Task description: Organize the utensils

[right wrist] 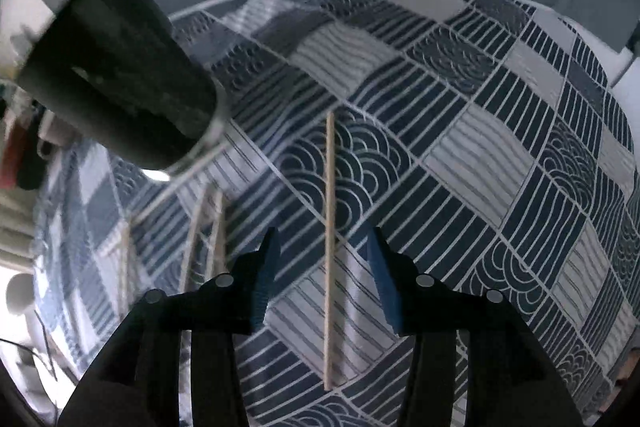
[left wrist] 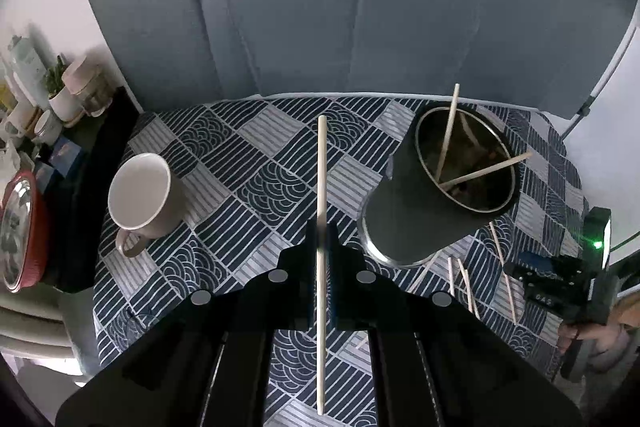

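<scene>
My left gripper [left wrist: 321, 231] is shut on a pale wooden chopstick [left wrist: 321, 187], held above the patterned tablecloth. A dark metal utensil holder [left wrist: 432, 203] stands to its right with two chopsticks [left wrist: 448, 135] leaning inside. Several loose chopsticks [left wrist: 504, 267] lie on the cloth right of the holder. My right gripper [right wrist: 325, 247] is open, its jaws either side of a single chopstick [right wrist: 329, 227] lying on the cloth. The holder [right wrist: 120, 67] shows blurred at the upper left of the right wrist view, with more chopsticks [right wrist: 216, 227] below it.
A beige mug [left wrist: 140, 195] stands on the table's left side. Left of the table is a cluttered shelf with jars and a red-rimmed dish [left wrist: 20, 227]. A grey padded backdrop [left wrist: 320, 7] rises behind the table. The right gripper's body [left wrist: 568, 283] shows at the right.
</scene>
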